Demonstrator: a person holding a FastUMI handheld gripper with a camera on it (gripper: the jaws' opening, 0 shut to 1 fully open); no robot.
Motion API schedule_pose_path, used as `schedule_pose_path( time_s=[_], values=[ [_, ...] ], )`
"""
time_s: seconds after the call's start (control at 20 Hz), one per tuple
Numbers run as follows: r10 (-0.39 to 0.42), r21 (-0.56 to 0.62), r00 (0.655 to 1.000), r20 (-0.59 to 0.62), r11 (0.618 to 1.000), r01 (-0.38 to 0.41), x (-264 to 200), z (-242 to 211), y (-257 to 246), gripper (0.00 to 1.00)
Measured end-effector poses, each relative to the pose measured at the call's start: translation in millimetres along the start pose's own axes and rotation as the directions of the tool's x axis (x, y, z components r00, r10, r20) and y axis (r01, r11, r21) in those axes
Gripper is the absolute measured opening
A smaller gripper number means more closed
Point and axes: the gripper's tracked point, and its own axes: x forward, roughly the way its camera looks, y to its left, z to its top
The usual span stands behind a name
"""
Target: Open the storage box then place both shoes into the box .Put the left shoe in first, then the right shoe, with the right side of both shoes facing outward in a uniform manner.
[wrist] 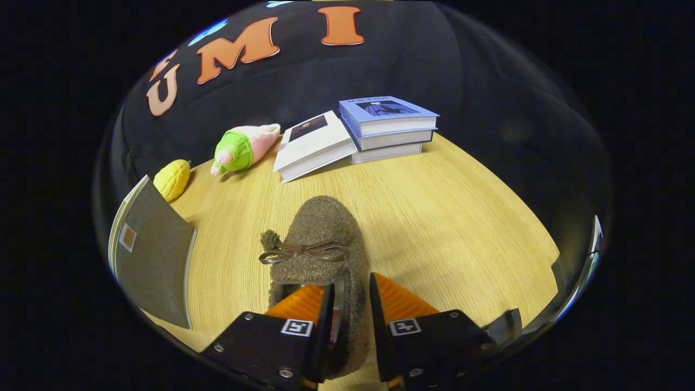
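Note:
A brown fuzzy shoe (320,228) with a thin brown bow lies toe-away on the wooden table (445,217), just ahead of my fingers. My gripper (350,307) is shut on the shoe's right side wall near the heel opening. One finger is inside the shoe and the other is outside it. To the left of the shoe stands the grey storage box (155,260), showing a flat grey panel with a small square tag. The box's inside is hidden from here.
Beyond the shoe, a stack of blue and white books (388,127) lies at the table's far edge with a white book (312,146) leaning on it. A pink and green plush toy (241,149) and a yellow toy (172,179) lie beyond the box.

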Motion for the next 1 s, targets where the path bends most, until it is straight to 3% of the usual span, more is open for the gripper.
schedule_pose_path(
  time_s=[0.05,0.1,0.25,0.7,1.0],
  values=[
    [-0.028,-0.003,1.000,-0.007,1.000,0.028,2,-2,-6,0.29],
    [-0.041,-0.003,0.999,-0.002,0.999,0.041,2,-1,-8,0.13],
    [-0.053,-0.001,0.999,0.006,0.999,0.053,0,1,-7,0.01],
    [-0.014,0.120,0.998,0.059,0.993,0.007,-35,29,14,0.00],
    [0.061,0.177,0.987,0.149,0.980,-0.087,-93,72,67,0.00]
  ],
)
